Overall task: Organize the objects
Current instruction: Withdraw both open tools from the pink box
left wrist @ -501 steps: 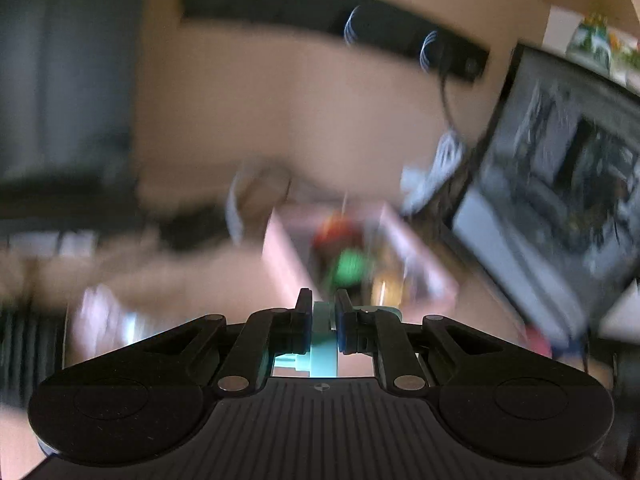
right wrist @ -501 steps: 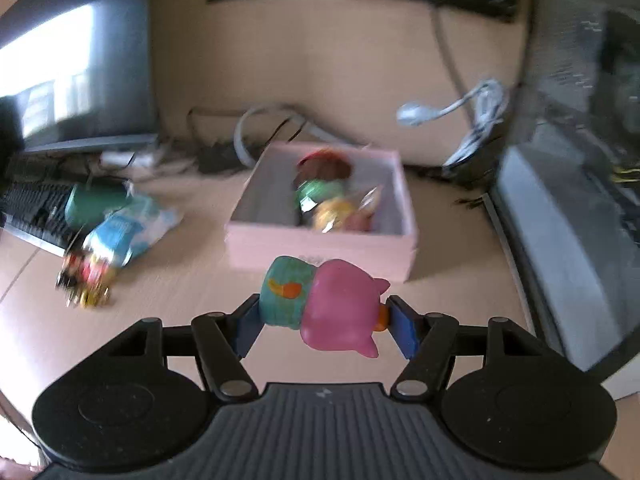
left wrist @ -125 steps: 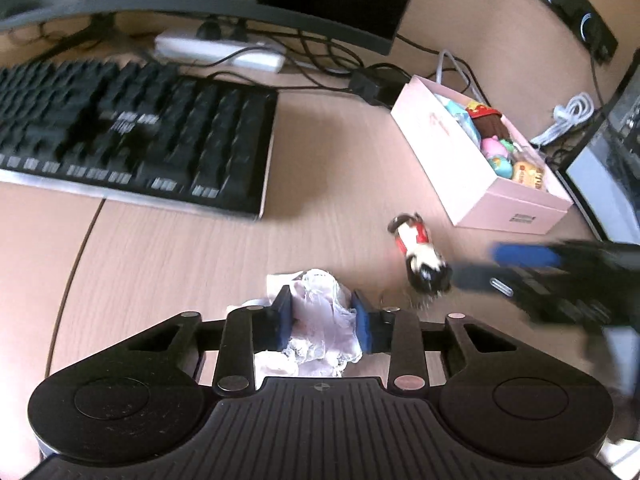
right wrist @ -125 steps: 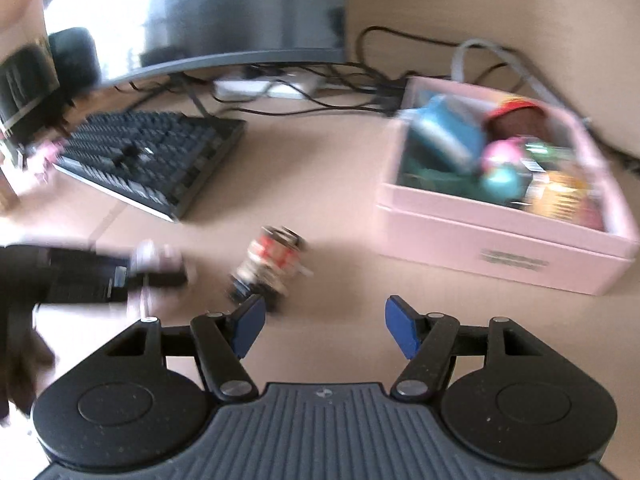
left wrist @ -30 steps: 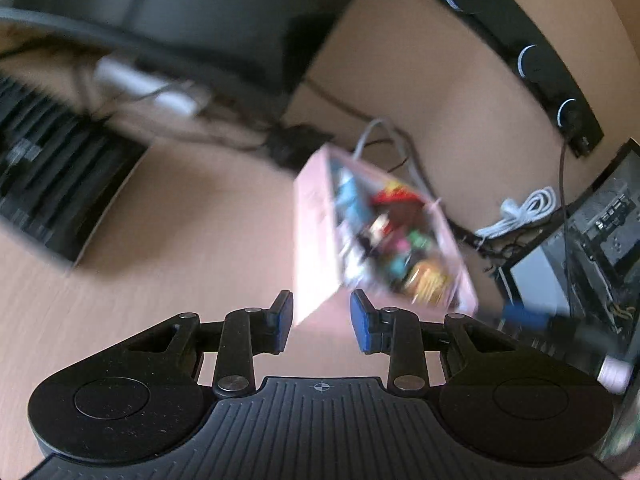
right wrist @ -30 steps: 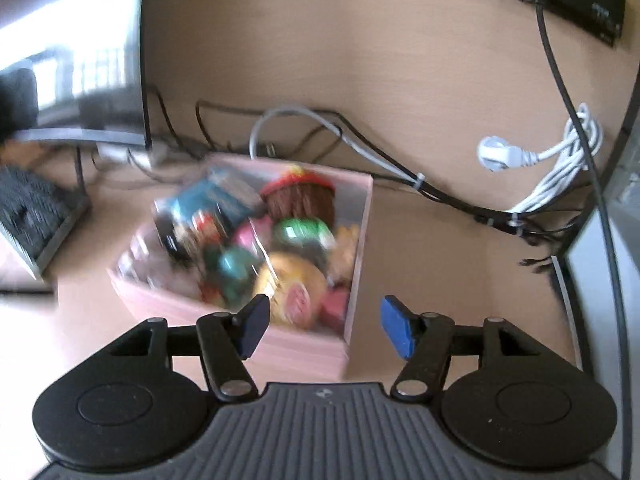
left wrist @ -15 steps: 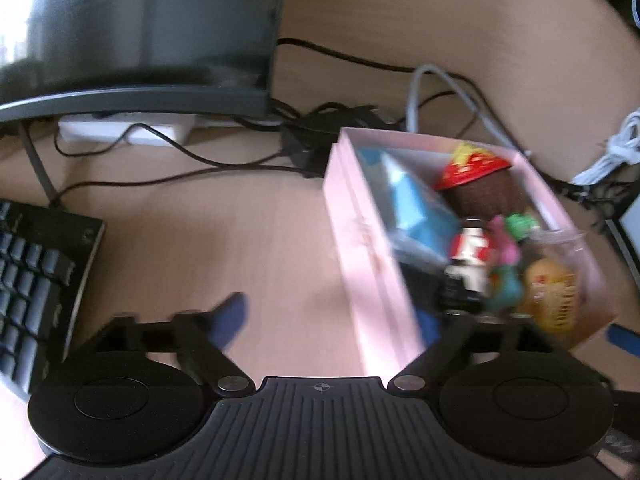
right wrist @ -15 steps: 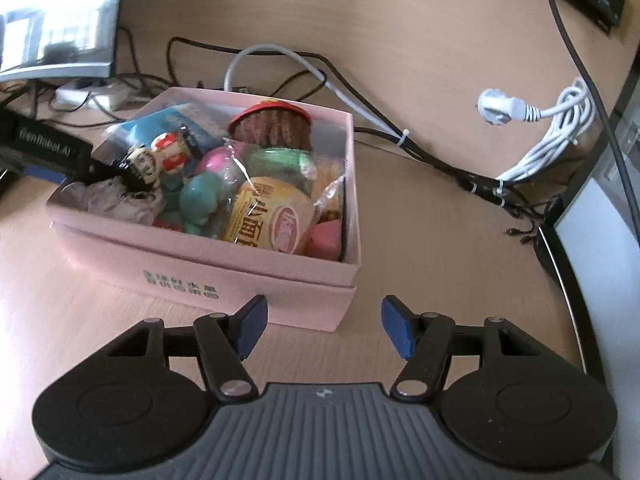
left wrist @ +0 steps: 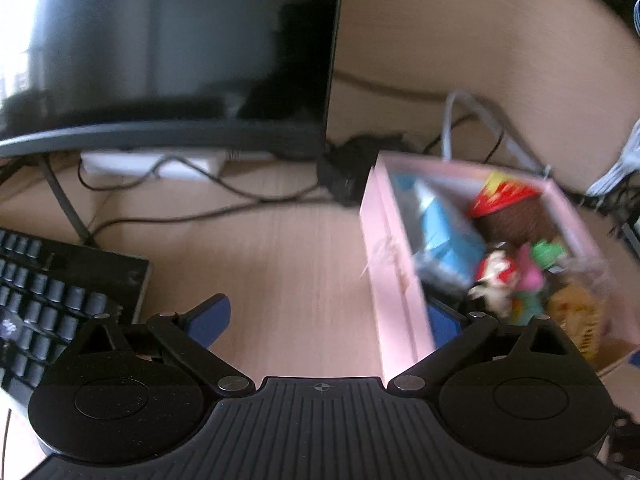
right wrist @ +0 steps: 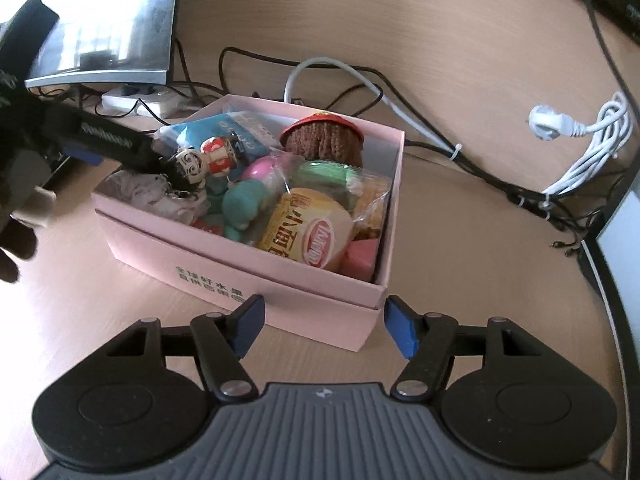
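With toys and snacks already piled in the pink box (right wrist: 280, 276), the sorting looks nearly done. Left gripper (left wrist: 328, 320) is spread wide & empty, straddling the box's side wall. Right gripper (right wrist: 324, 328), jaws opening w/ nothing between them, hovers by its near corner.

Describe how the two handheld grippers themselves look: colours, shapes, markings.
Both match. The left gripper and the right gripper each have a ribbed dark grey body, two round black discs, black angled linkage arms with silver pivot pins, and blue pads on the fingers. In the right wrist view, the left gripper's finger bears blurred white lettering. No cables show on them.
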Tool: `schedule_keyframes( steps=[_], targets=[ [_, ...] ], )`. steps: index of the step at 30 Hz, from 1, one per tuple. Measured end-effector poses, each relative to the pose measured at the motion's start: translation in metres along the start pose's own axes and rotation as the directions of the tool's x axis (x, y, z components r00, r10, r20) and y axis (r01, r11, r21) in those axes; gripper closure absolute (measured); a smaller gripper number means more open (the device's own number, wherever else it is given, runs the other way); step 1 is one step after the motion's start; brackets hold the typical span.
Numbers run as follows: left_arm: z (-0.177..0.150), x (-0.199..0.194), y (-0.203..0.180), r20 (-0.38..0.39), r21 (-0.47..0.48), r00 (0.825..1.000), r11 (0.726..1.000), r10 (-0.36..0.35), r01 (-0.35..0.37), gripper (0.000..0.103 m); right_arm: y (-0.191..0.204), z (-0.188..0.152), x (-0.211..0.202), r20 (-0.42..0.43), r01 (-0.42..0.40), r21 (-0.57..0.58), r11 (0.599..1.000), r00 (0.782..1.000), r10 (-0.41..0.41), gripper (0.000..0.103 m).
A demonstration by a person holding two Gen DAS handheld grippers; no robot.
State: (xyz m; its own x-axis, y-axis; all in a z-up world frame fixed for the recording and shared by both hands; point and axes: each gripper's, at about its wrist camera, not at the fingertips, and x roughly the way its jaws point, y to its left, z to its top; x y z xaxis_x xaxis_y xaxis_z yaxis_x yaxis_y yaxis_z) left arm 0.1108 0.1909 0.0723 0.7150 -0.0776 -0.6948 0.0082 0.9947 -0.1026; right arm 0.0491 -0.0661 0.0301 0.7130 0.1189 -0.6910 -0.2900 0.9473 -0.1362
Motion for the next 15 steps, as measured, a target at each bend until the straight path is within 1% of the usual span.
schedule_keyframes(
  steps=[2, 3, 5, 7, 8, 10, 12, 14, 15],
  targets=[
    [-0.002, -0.024, 0.003, 0.062, -0.032, 0.998, 0.999, -0.012, 0.014, 0.002, -0.003, -0.004, -0.005, -0.002, 0.008, 0.015, 1.0, 1.0, -0.008, 0.032],
    [-0.005, -0.036, 0.003, 0.085, -0.047, 0.996, 0.999, -0.021, 0.025, 0.002, -0.006, -0.005, -0.007, -0.008, 0.008, 0.029, 1.0, 1.0, -0.008, 0.029],
    [-0.014, -0.061, 0.004, 0.107, -0.061, 0.993, 0.996, -0.057, 0.064, 0.002, -0.013, -0.012, -0.014, -0.024, 0.012, 0.066, 0.998, 1.0, -0.01, 0.023],
    [-0.033, -0.077, 0.0, 0.081, -0.053, 0.993, 0.994, -0.091, 0.095, 0.002, -0.019, -0.022, -0.021, -0.051, 0.016, 0.125, 0.992, 0.999, -0.01, 0.013],
    [-0.045, -0.082, -0.003, 0.06, -0.047, 0.992, 0.993, -0.108, 0.11, 0.002, -0.021, -0.028, -0.024, -0.064, 0.019, 0.156, 0.987, 0.998, -0.009, 0.011],
    [-0.072, -0.085, -0.012, 0.008, -0.038, 0.992, 0.991, -0.125, 0.125, 0.002, -0.023, -0.04, -0.027, -0.087, 0.029, 0.215, 0.976, 0.996, -0.01, 0.001],
    [-0.095, -0.082, -0.021, -0.042, -0.029, 0.993, 0.994, -0.107, 0.106, 0.002, -0.022, -0.053, -0.026, -0.115, 0.069, 0.263, 0.962, 0.993, -0.04, 0.0],
    [-0.112, -0.072, -0.028, -0.081, -0.016, 0.994, 0.998, -0.067, 0.066, 0.002, -0.018, -0.063, -0.021, -0.164, 0.088, 0.28, 0.956, 0.986, -0.042, 0.0],
    [-0.12, -0.068, -0.03, -0.081, -0.007, 0.996, 0.999, -0.045, 0.044, 0.002, -0.016, -0.066, -0.023, -0.148, 0.098, 0.281, 0.955, 0.987, -0.057, 0.0]
  ],
)
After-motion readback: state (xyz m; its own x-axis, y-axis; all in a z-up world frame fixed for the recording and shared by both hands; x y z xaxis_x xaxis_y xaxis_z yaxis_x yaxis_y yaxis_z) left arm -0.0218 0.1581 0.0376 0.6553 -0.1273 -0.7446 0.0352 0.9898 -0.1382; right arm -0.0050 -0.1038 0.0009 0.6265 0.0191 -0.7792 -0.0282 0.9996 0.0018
